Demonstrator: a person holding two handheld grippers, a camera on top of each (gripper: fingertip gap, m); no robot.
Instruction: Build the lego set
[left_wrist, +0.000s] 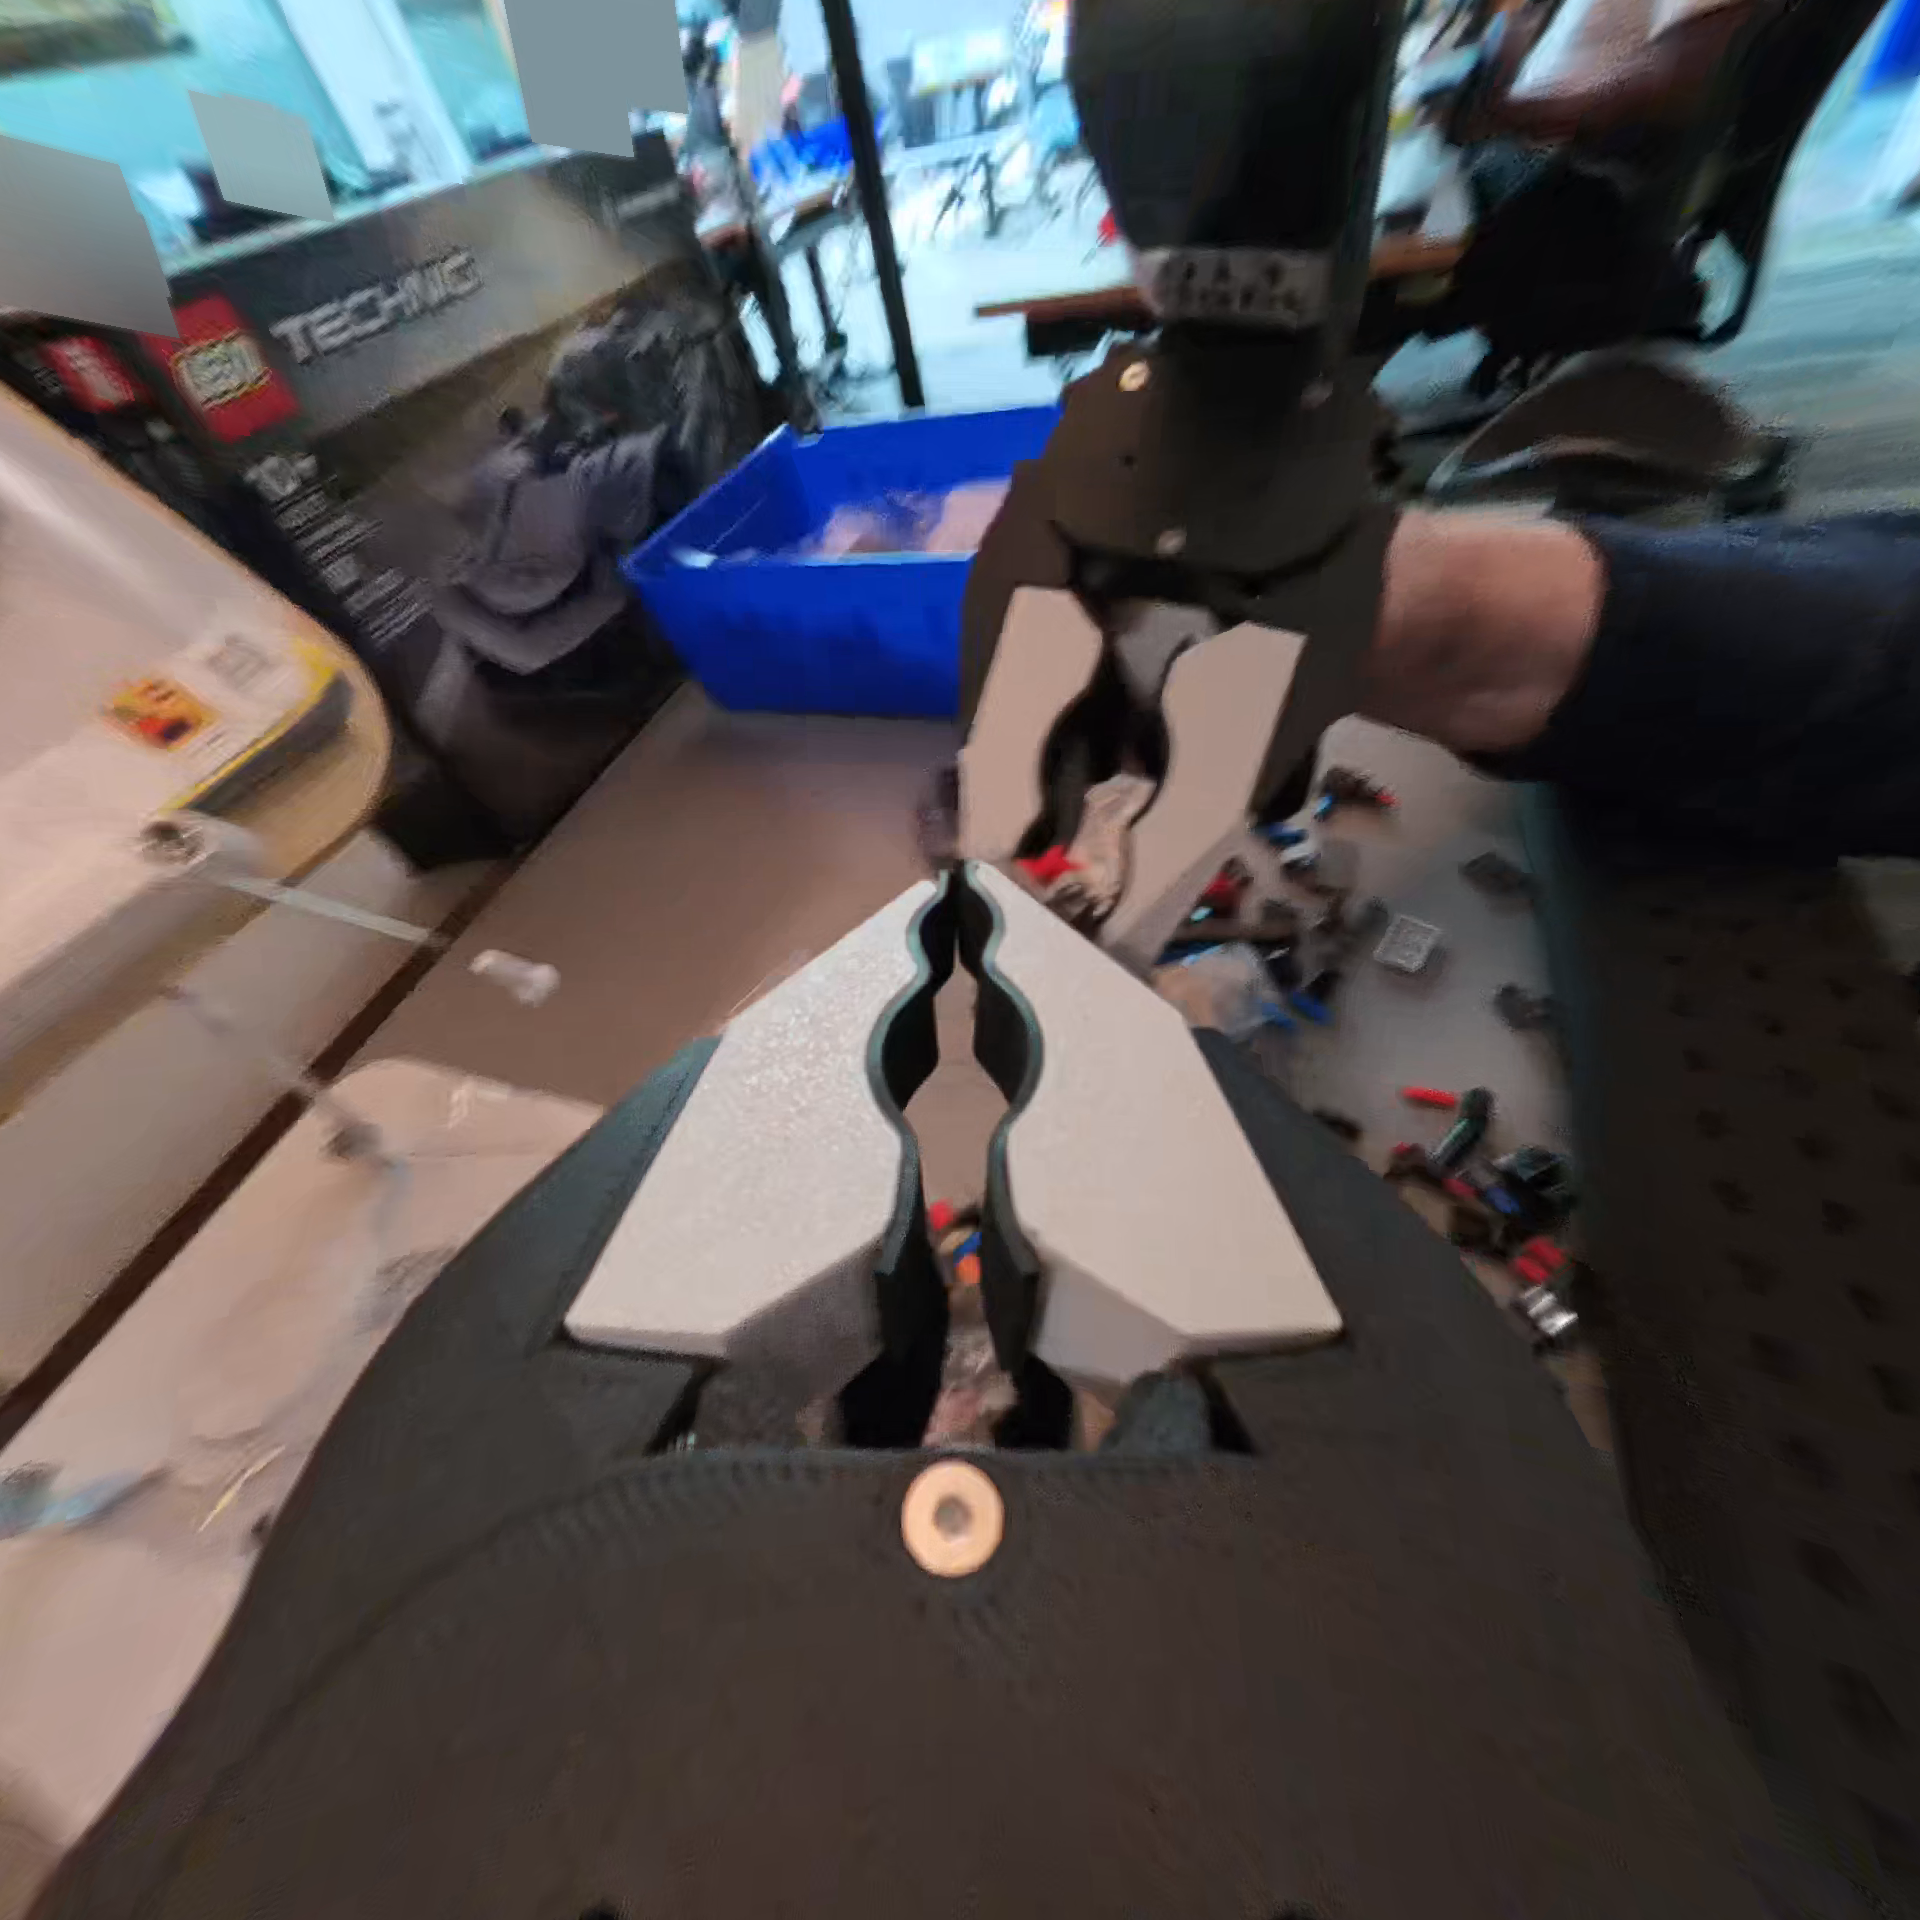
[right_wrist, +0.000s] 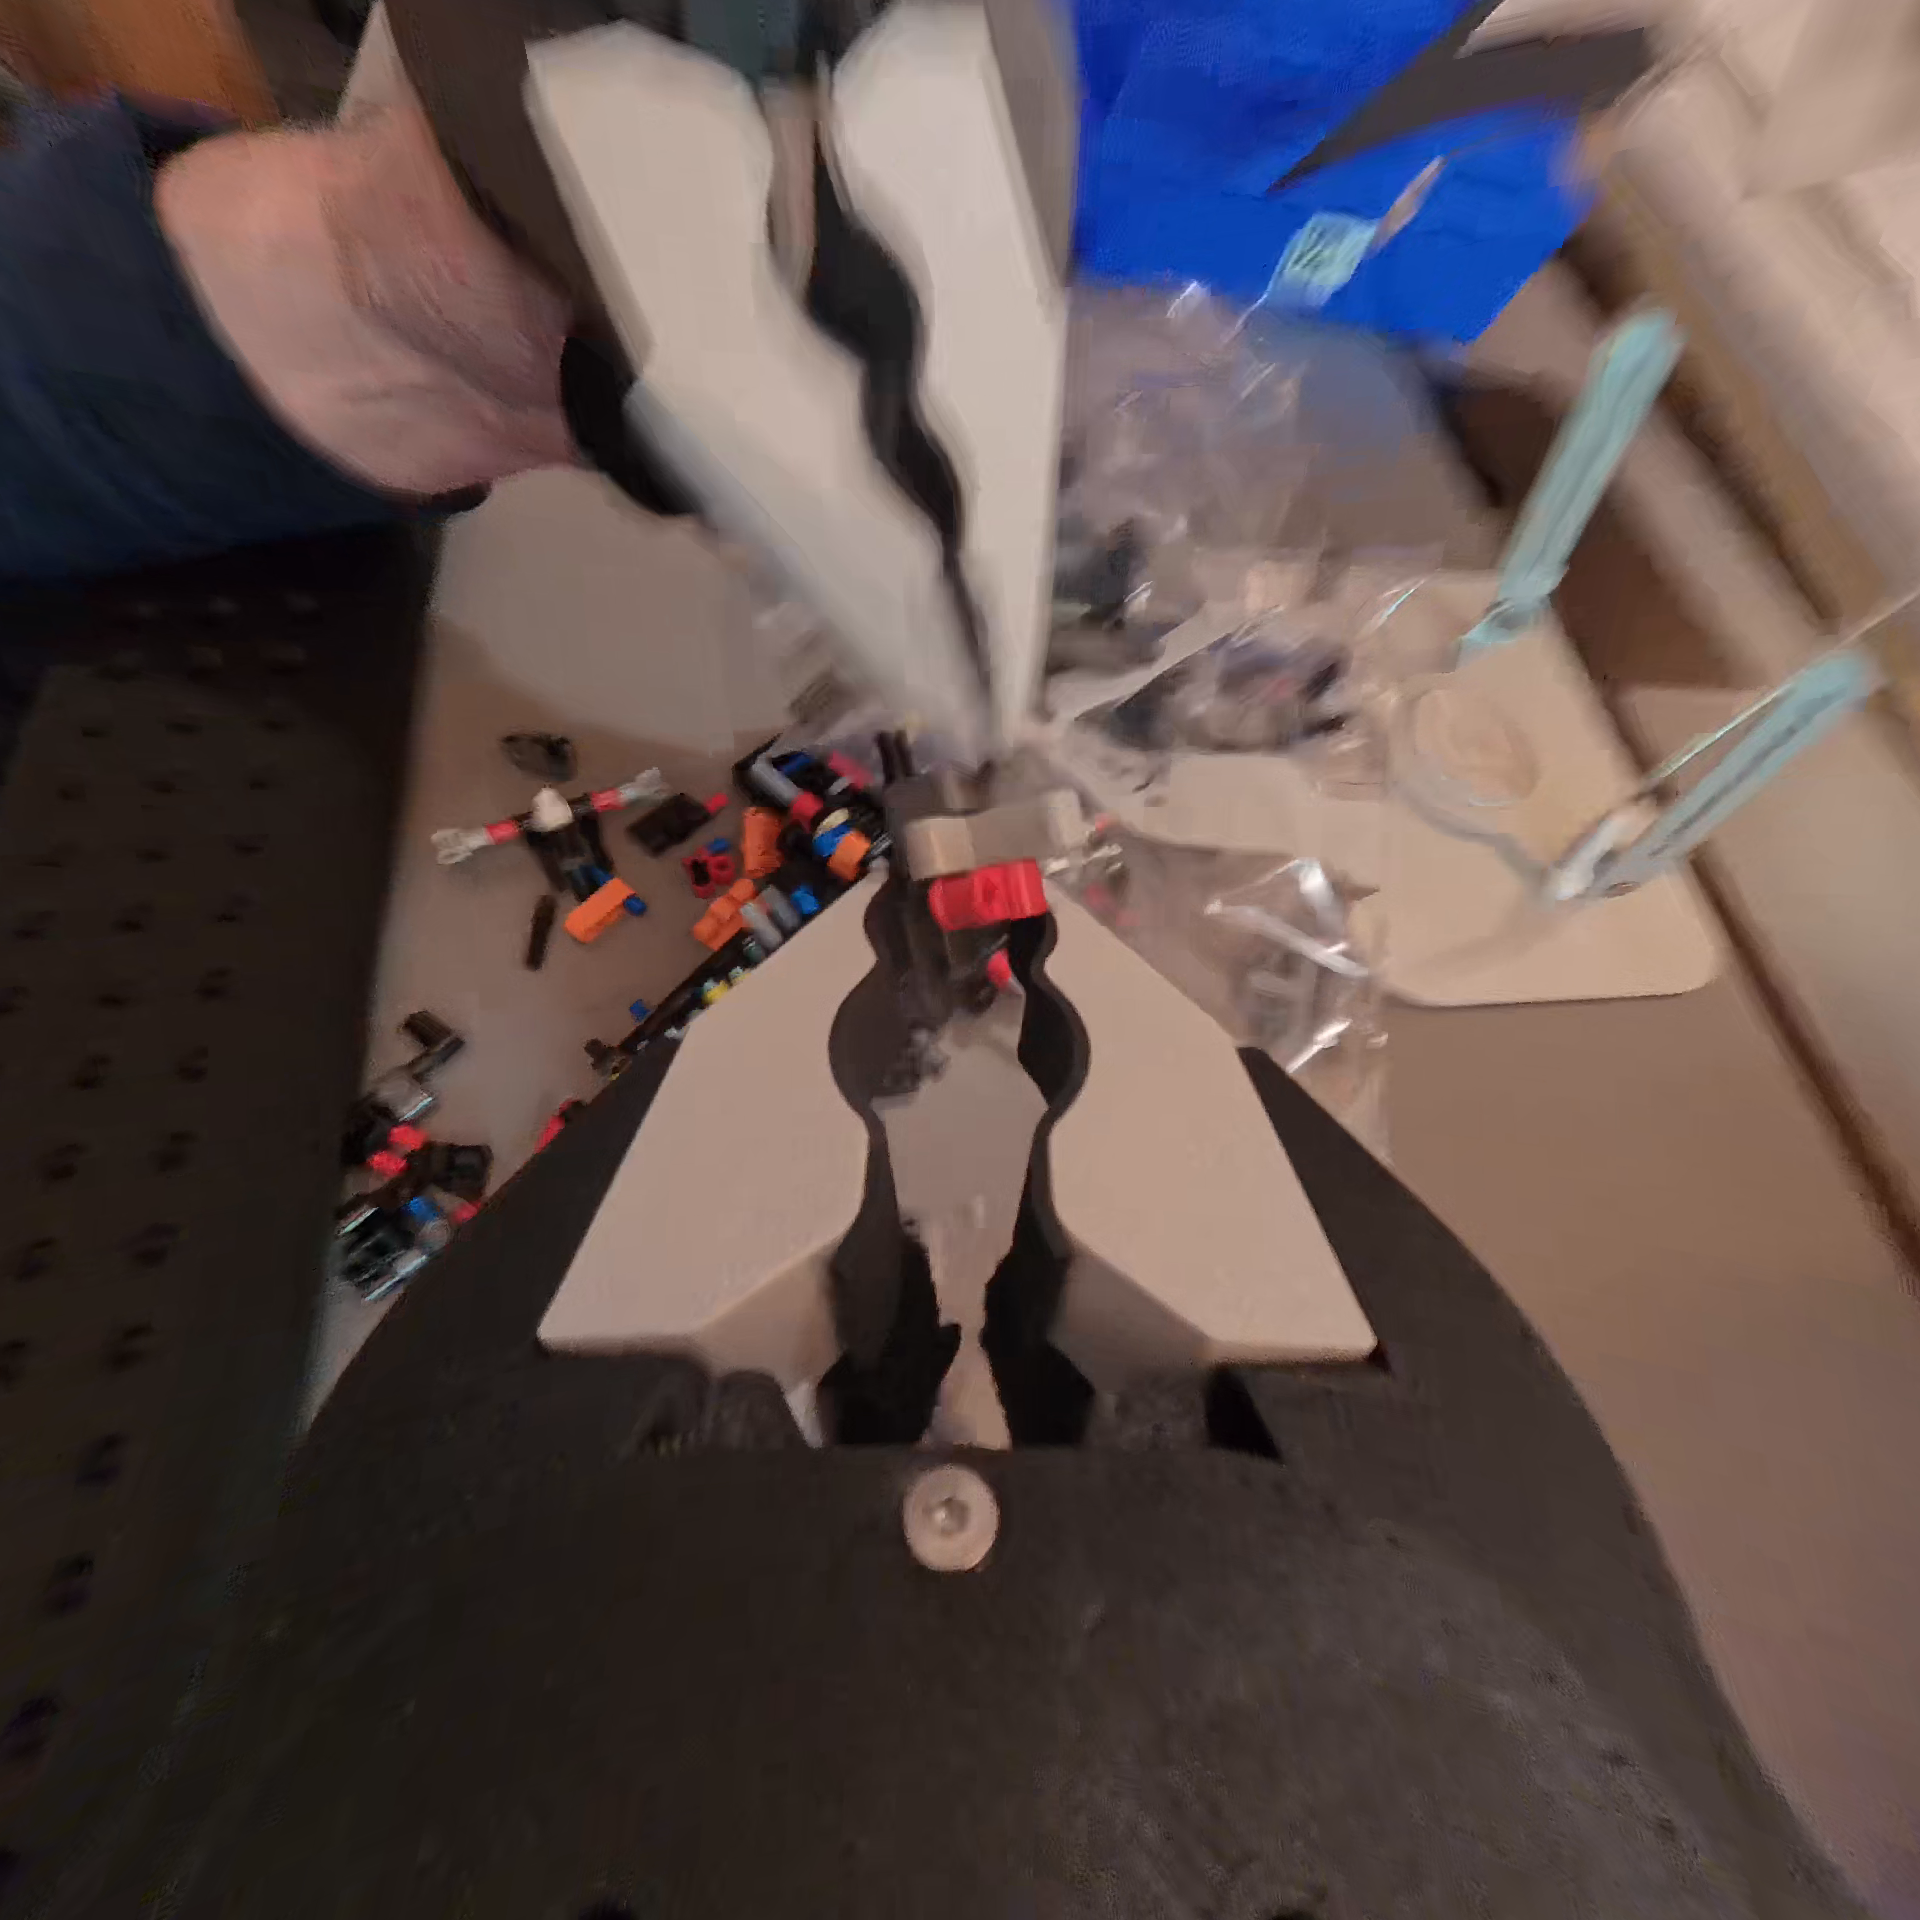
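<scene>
My right gripper (right_wrist: 961, 909) is shut on a small Lego assembly (right_wrist: 982, 894) of grey, red and black parts and holds it above the table. The same assembly (left_wrist: 1049, 864) shows in the left wrist view between the right gripper's (left_wrist: 1070, 883) fingers, which come down from above. My left gripper (left_wrist: 956, 883) is shut, with its tips right at the assembly. In the right wrist view the left gripper (right_wrist: 982, 727) comes down from the top and meets the assembly's upper end. I cannot tell whether its tips pinch a piece. Both views are blurred.
Loose Lego pieces (right_wrist: 727, 873) and a small part-built figure (right_wrist: 551, 831) lie on the pale table (right_wrist: 540, 623). Clear plastic bags (right_wrist: 1278, 935) lie to the right. A blue bin (left_wrist: 831, 623) and the dark set box (left_wrist: 436, 447) stand behind. A dark dotted mat (right_wrist: 156, 935) borders the table. There is about 5 centimetres between the tips of the two grippers. My right tips are roughly 15 centimetres from the small part-built figure (right_wrist: 551, 831).
</scene>
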